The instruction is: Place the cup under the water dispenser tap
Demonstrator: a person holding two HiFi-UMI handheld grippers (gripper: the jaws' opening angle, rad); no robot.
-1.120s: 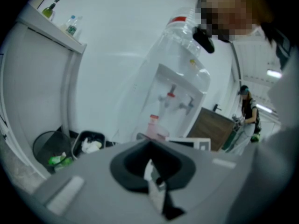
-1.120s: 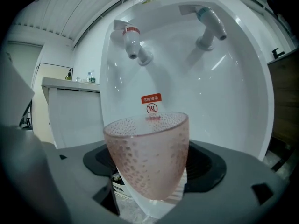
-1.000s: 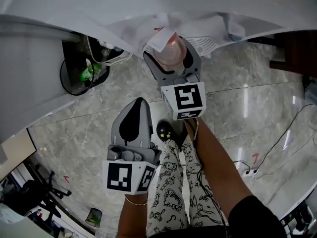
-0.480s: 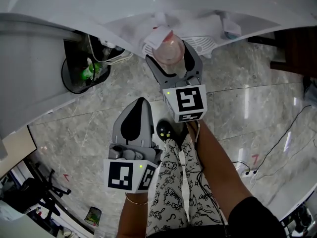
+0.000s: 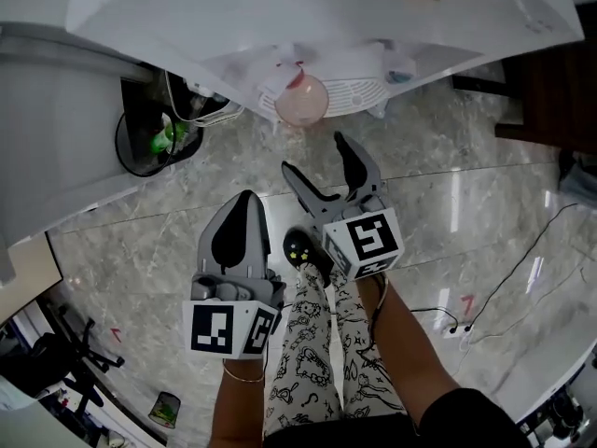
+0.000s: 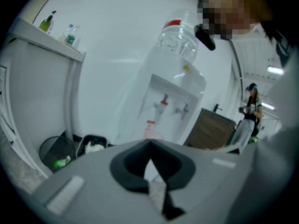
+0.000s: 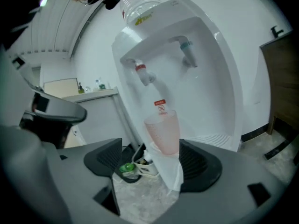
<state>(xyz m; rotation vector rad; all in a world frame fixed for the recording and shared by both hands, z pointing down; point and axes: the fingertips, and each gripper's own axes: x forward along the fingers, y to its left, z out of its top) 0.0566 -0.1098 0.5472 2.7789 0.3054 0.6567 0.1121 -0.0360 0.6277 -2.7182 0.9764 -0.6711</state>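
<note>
The pink cup (image 5: 301, 101) stands beneath the red tap (image 7: 140, 69), upper centre. The right gripper (image 5: 313, 154) holds its fingers spread and empty; the left gripper (image 5: 242, 203), fingers closed. Seemingly thin, crushable: grip mid-wall, gently.

Pink translucent cup (image 5: 301, 99), upright, beneath red tap (image 7: 142, 73)

Dispenser (image 5: 280, 7) cut off at top, taps (image 7: 144, 74) hidden beneath (head view), red label (image 7: 160, 102) unreadable
</note>
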